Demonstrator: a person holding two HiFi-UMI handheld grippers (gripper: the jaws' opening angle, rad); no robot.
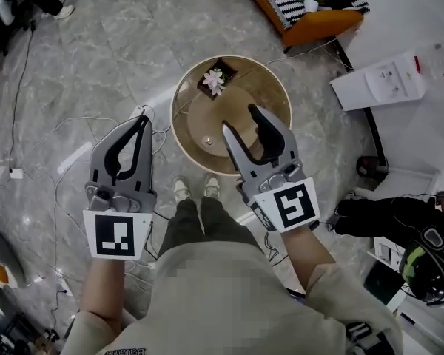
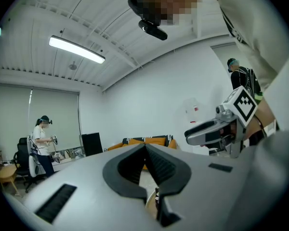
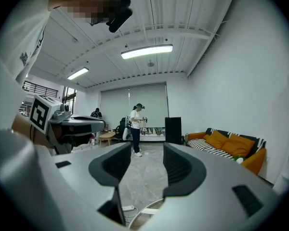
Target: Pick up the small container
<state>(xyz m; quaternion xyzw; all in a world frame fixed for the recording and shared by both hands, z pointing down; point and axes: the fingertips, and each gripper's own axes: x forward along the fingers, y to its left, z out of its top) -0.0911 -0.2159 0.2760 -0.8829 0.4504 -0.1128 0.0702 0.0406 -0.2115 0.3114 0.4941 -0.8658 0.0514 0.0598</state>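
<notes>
You stand in lab-style room: cables (image 1: 18, 87) across marble floor (image 1: 111, 43) at left, orange sofa (image 1: 322, 21) upper right, strip light (image 3: 147, 52) overhead, headset-wearing person (image 3: 136, 129) beyond.

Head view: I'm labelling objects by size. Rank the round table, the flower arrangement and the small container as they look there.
1. round table, by far the largest.
2. flower arrangement.
3. small container, a little smaller than the flowers; both look tiny, so that gap is less sure.

Grey marble floor (image 1: 96, 65), orange sofa (image 1: 325, 22); white walls (image 3: 241, 81), ceiling strip lights (image 3: 147, 52)
</notes>
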